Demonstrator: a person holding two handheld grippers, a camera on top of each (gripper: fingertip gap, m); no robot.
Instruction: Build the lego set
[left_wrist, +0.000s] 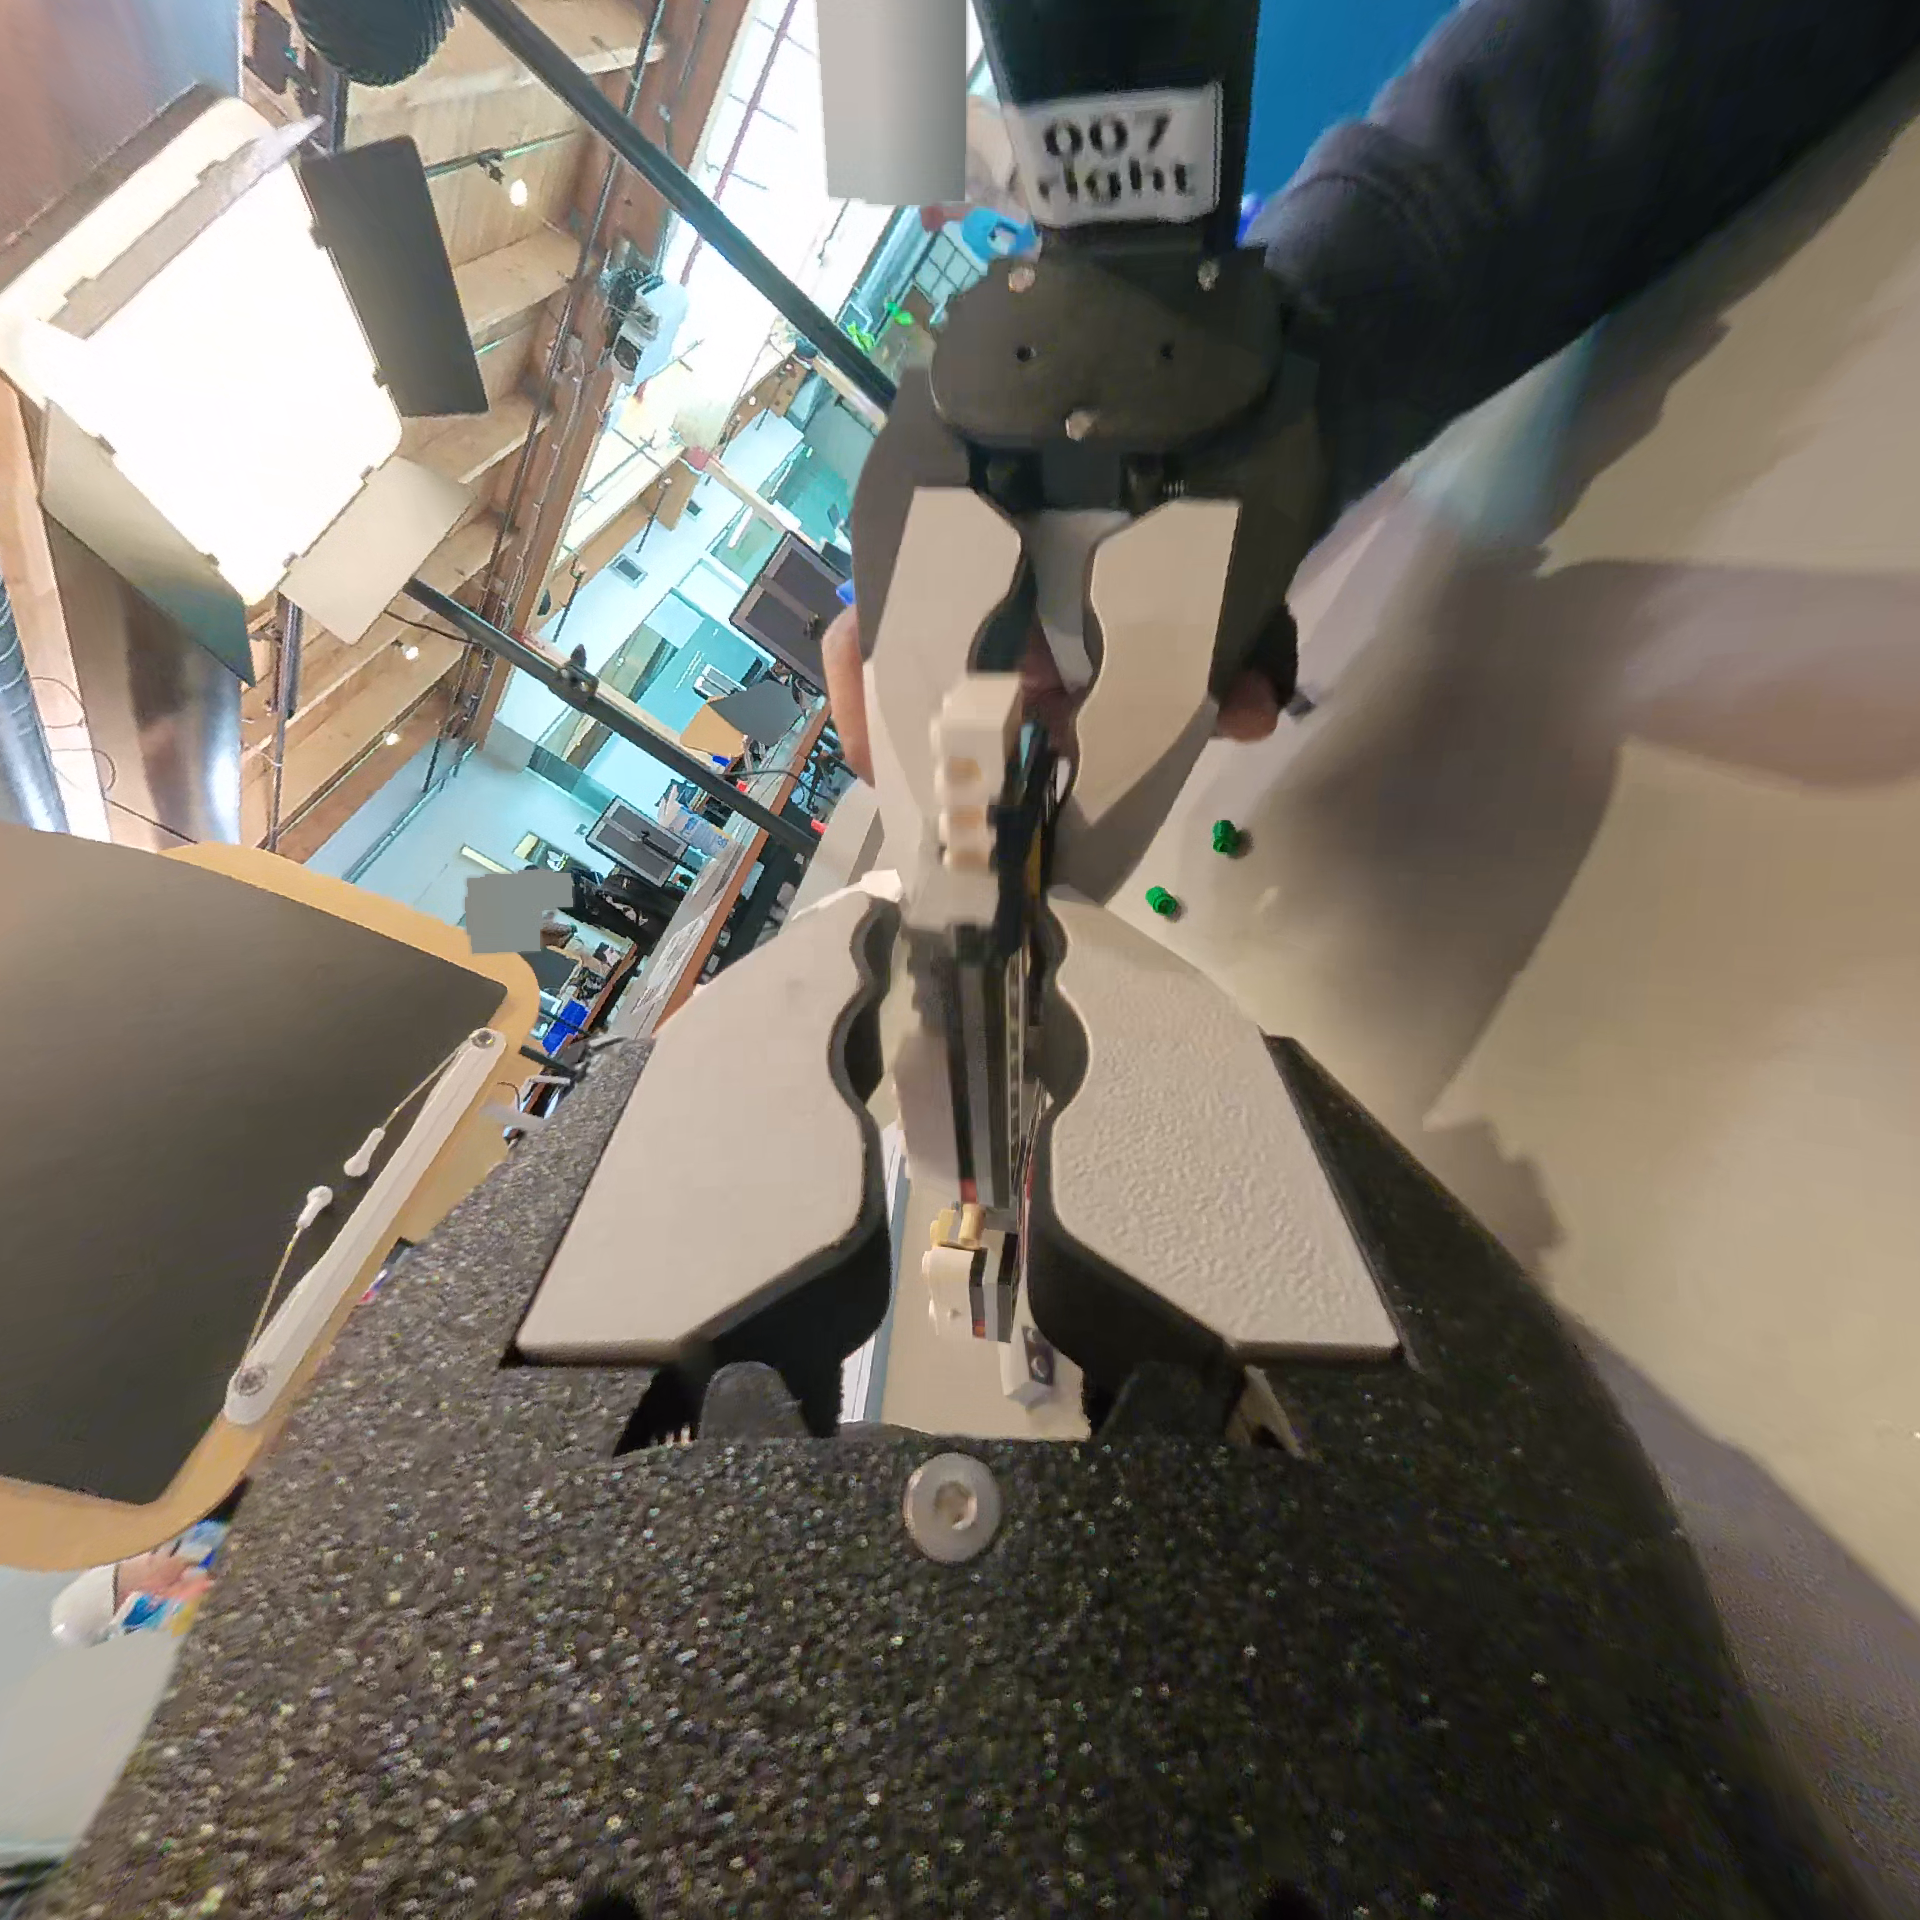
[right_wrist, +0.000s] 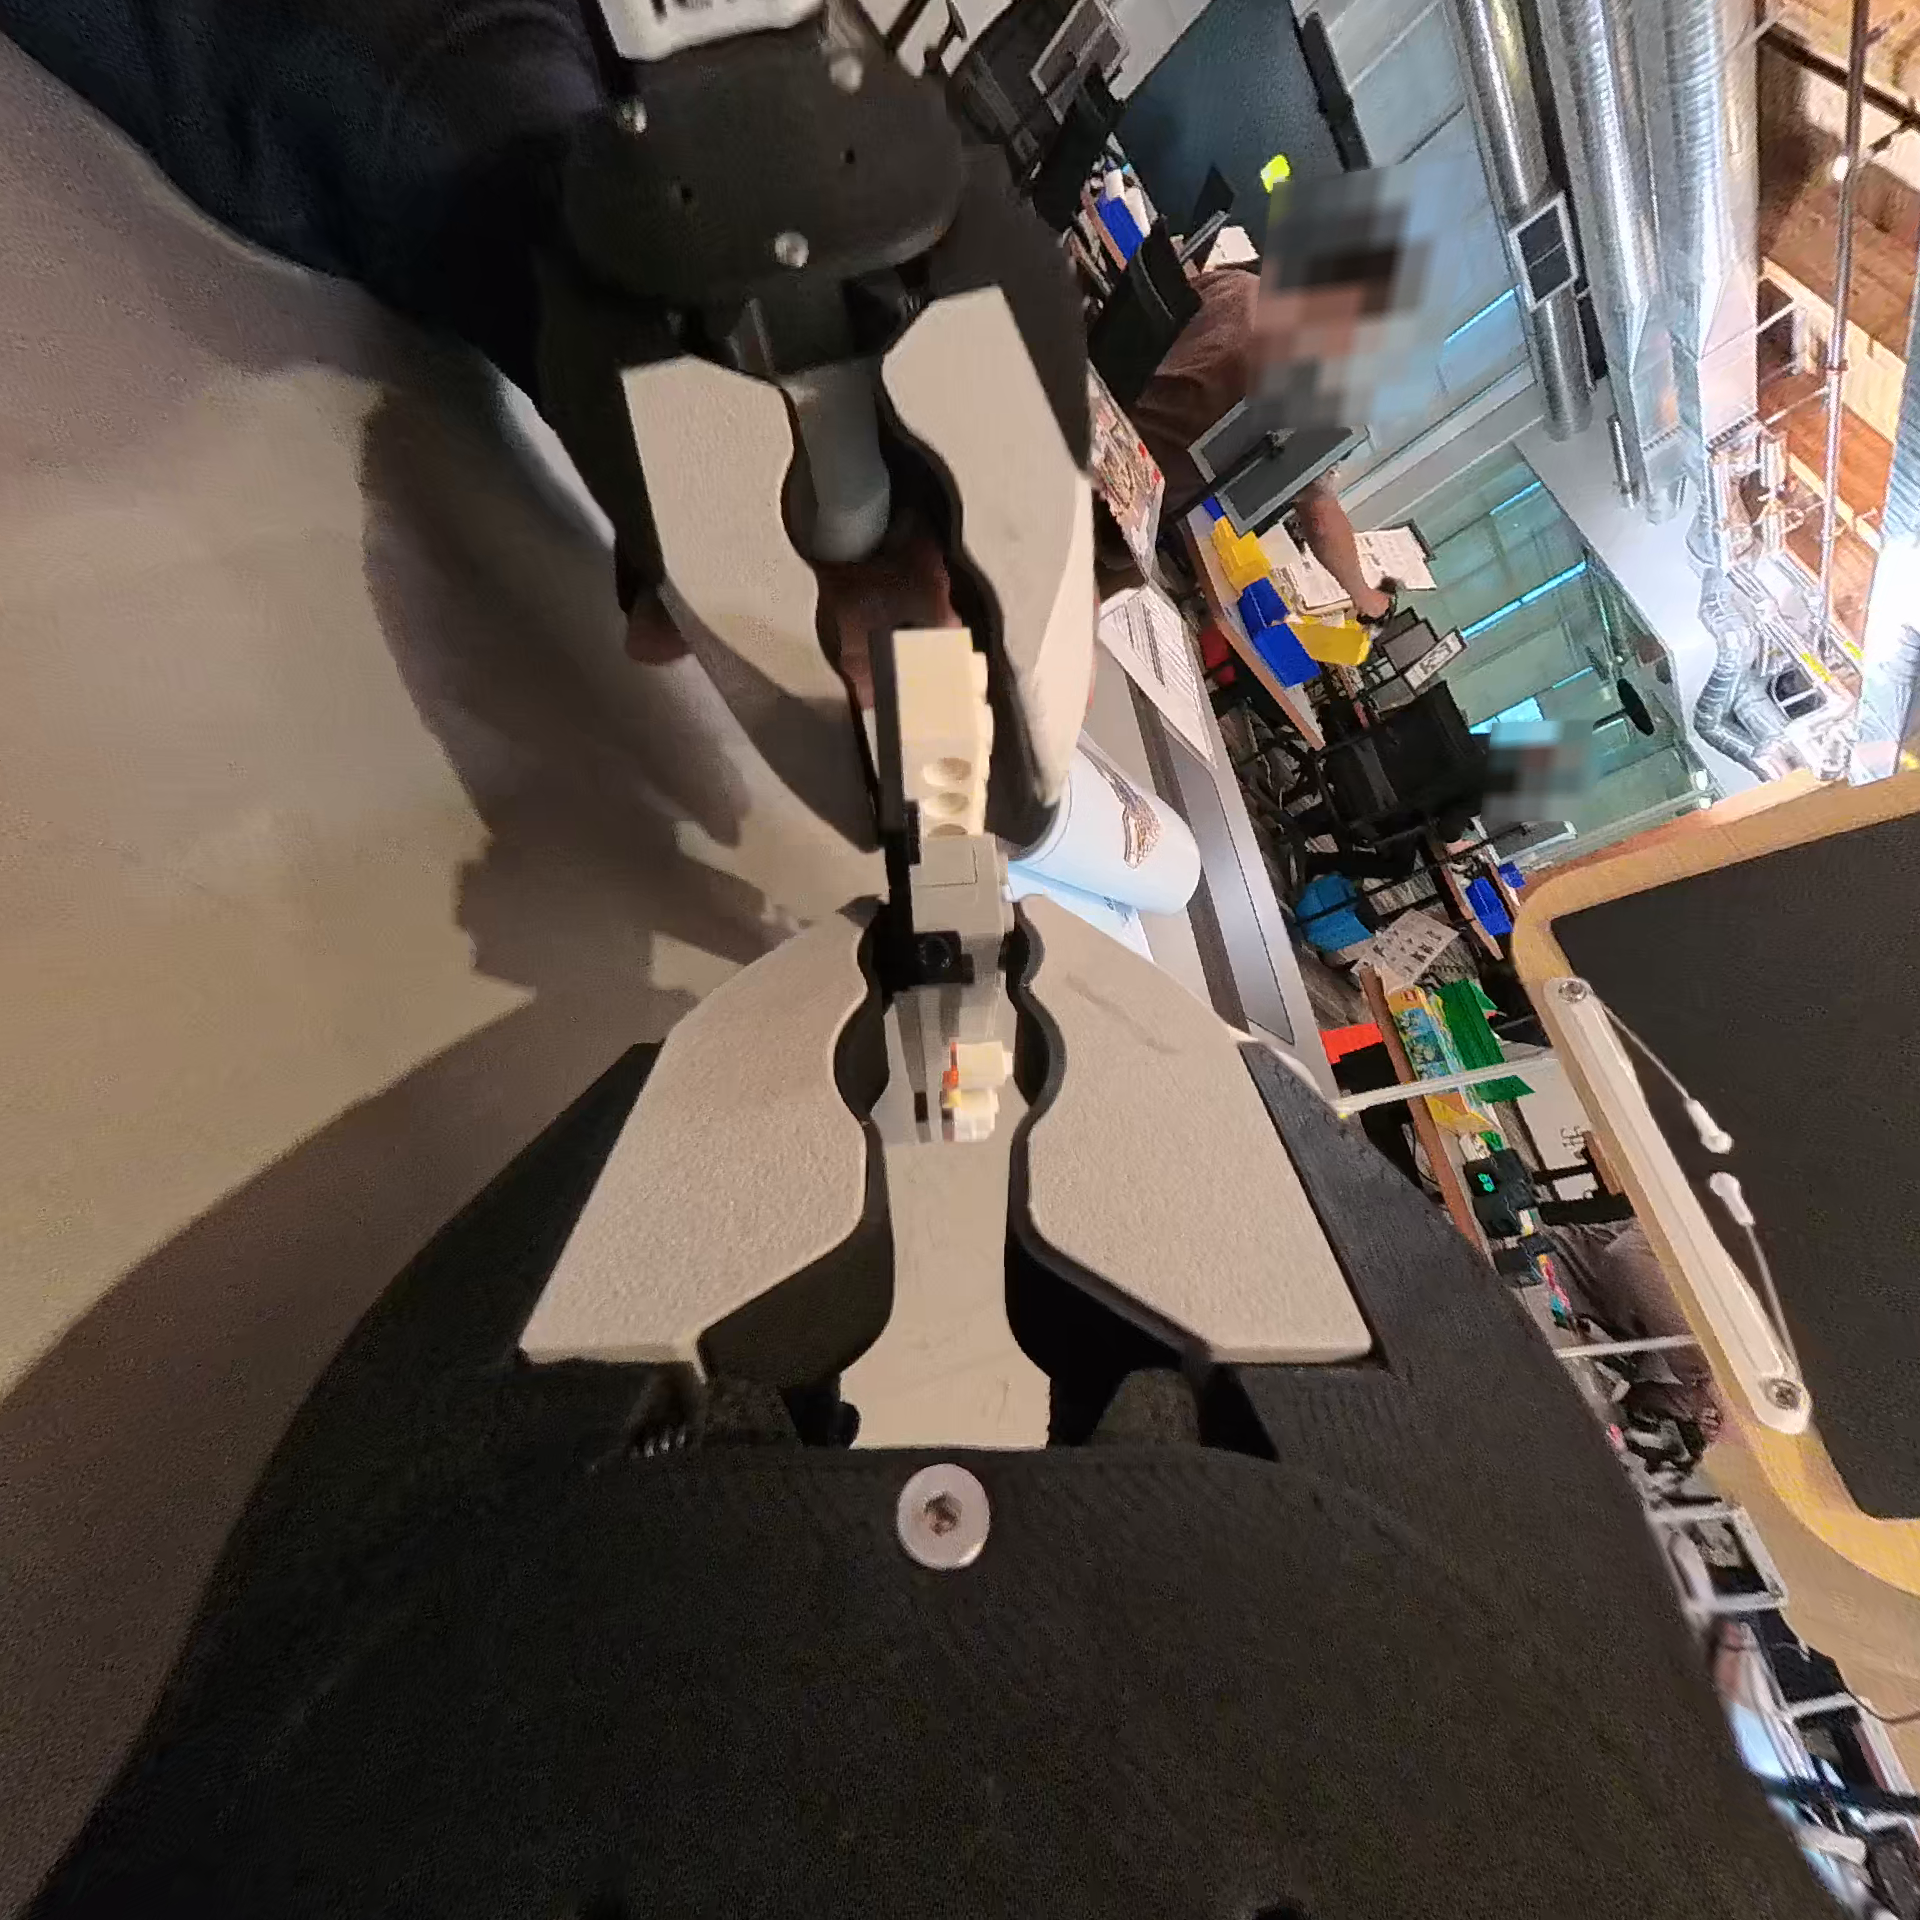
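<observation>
Both grippers hold one long toy-brick assembly (left_wrist: 982, 1091) of white, grey and black bricks, end to end, above a pale table (left_wrist: 1610, 644). In the left wrist view my left gripper (left_wrist: 971, 920) is shut on the near part. The right gripper (left_wrist: 997, 831) faces it from above and grips the part with the white holed brick (left_wrist: 966, 769). In the right wrist view my right gripper (right_wrist: 948, 925) is shut on the grey and black end of the assembly (right_wrist: 951, 894). The left gripper (right_wrist: 951, 810) closes on the white holed brick (right_wrist: 940, 717).
Two small green round pieces (left_wrist: 1226, 836) (left_wrist: 1161, 901) lie on the table. A white paper cup (right_wrist: 1122, 842) lies beside the grippers. A black panel with a wooden rim (right_wrist: 1766, 1091) is at the side. A dark sleeve (left_wrist: 1558, 208) holds the right gripper. A person sits at desks behind (right_wrist: 1226, 343).
</observation>
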